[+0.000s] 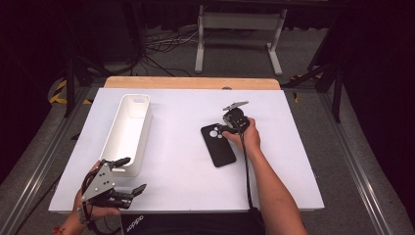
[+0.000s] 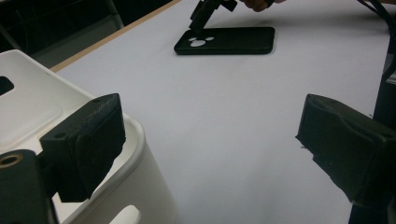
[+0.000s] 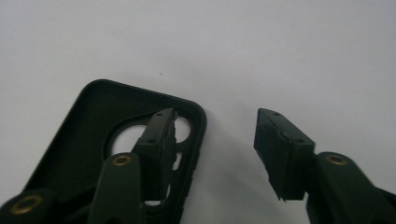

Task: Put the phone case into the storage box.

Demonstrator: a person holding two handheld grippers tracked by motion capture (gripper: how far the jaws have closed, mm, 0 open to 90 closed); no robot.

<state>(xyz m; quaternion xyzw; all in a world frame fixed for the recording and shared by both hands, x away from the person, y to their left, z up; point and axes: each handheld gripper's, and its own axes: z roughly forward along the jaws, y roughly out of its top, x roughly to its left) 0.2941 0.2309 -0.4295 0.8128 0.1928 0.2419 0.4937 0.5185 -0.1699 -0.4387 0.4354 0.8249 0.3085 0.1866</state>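
From the high view we judge the work barely begun, the black phone case (image 1: 218, 145) lying flat mid-table beside the empty white bin (image 1: 128, 132), and in the right gripper view our right gripper (image 3: 212, 140) stands half open astride its camera-end rim, not yet pinching.

Phone case (image 1: 218, 145) on counter (image 1: 293, 161), under right claw (image 1: 219, 129); bin (image 1: 128, 132) just beyond left claw (image 1: 131, 174).
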